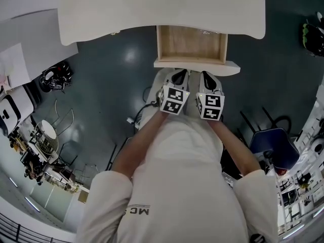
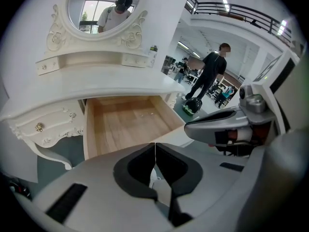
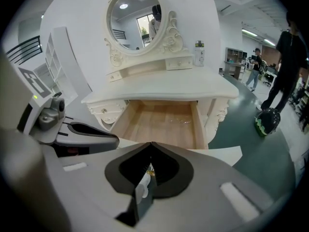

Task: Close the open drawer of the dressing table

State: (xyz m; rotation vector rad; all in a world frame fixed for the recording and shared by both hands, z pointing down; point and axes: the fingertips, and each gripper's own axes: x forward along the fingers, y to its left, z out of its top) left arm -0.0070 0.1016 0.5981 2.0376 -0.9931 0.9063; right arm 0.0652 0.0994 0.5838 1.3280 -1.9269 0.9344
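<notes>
The white dressing table [image 1: 152, 9] has its middle drawer [image 1: 191, 44] pulled open, with a bare pale wood bottom [image 2: 125, 122] [image 3: 161, 122]. The drawer's white front panel [image 1: 197, 66] faces me. My left gripper [image 1: 175, 76] and right gripper [image 1: 209, 78] are side by side at that panel's near edge; I cannot tell whether they touch it. In the left gripper view the jaws [image 2: 155, 149] are shut tip to tip. The right gripper's jaws [image 3: 151, 146] are shut too. A small white and gold piece shows behind them; I cannot tell what it is.
An oval mirror [image 3: 135, 25] and a small bottle [image 3: 199, 52] stand on the table top. A person in black [image 2: 210, 71] stands off to the right, near a helmet on the floor [image 3: 268, 120]. A blue chair [image 1: 273, 146] and another helmet [image 1: 55, 77] flank me.
</notes>
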